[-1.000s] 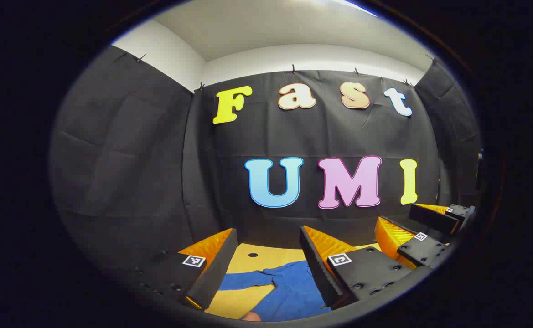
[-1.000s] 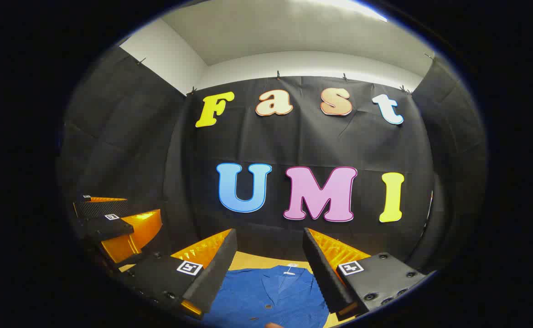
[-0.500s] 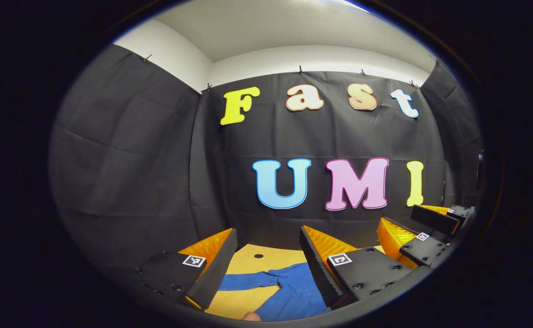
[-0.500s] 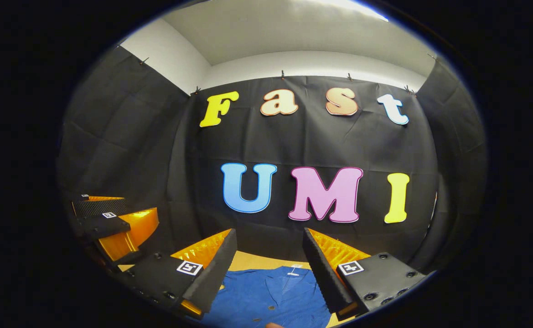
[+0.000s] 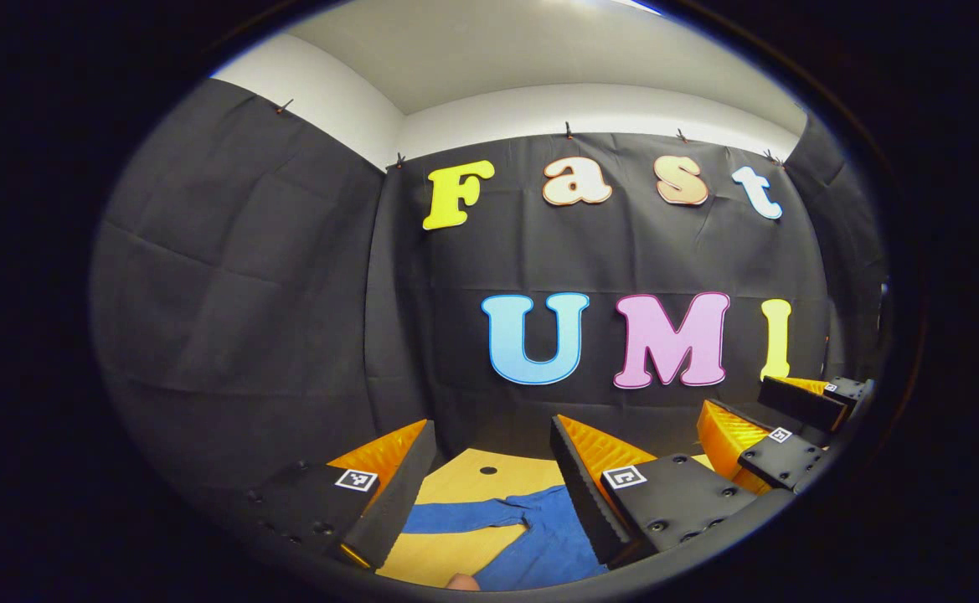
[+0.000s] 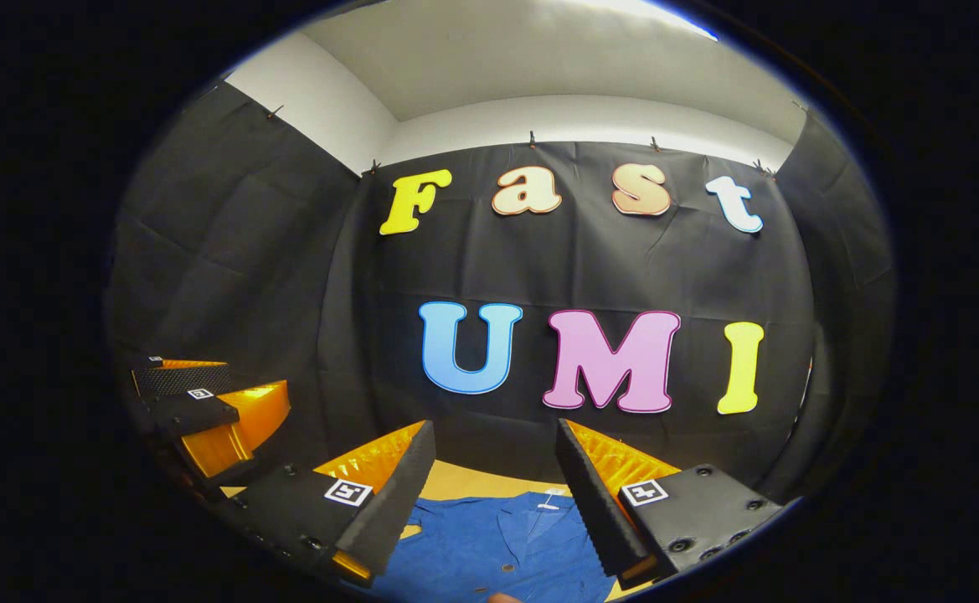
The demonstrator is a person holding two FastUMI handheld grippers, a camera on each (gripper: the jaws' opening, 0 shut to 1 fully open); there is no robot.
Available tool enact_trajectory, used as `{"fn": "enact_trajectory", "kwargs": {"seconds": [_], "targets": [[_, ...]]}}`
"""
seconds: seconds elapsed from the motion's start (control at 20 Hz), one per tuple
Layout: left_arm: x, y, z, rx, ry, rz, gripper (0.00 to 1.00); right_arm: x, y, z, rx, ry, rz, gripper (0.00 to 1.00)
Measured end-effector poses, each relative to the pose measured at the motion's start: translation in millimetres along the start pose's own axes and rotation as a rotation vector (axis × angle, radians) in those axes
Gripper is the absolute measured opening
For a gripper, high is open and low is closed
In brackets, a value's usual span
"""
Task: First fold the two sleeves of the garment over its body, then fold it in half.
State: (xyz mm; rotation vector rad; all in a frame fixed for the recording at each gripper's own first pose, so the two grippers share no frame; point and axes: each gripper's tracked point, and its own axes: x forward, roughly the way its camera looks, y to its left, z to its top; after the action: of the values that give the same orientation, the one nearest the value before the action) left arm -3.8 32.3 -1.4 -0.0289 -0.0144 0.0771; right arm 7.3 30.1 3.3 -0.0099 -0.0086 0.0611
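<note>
A blue button-up garment (image 6: 506,544) lies flat on the yellow table (image 5: 464,486), collar toward the back wall. In the left gripper view its left sleeve (image 5: 456,517) stretches out sideways across the table. My left gripper (image 5: 493,435) hovers open above that sleeve, holding nothing. My right gripper (image 6: 496,435) hovers open above the garment's chest and collar, also holding nothing. Each gripper shows at the edge of the other's view: the right gripper (image 5: 770,423) at the right, the left gripper (image 6: 204,402) at the left. Both are well above the cloth.
The black cloth wall closes off the back and sides of the booth. A small dark hole (image 5: 487,470) marks the table near the back edge. A fingertip (image 5: 460,581) shows at the bottom of the left gripper view.
Both grippers have drifted slightly left, so the wall and table slide right in each view. More of the sleeve lies between the left gripper's fingers. Both stay open.
</note>
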Motion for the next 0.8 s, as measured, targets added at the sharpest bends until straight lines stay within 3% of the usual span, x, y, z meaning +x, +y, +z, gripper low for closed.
{"fn": "enact_trajectory", "kwargs": {"seconds": [0.5,0.8], "targets": [[9,-7,0,-0.011,-0.008,-0.049,0.8,1,-11,2,-0.011,-0.017,-0.055,0.92],[21,-9,-19,-0.03,0.043,-0.125,0.8,-11,-24,16,-0.07,-0.053,-0.168,0.92]]}}
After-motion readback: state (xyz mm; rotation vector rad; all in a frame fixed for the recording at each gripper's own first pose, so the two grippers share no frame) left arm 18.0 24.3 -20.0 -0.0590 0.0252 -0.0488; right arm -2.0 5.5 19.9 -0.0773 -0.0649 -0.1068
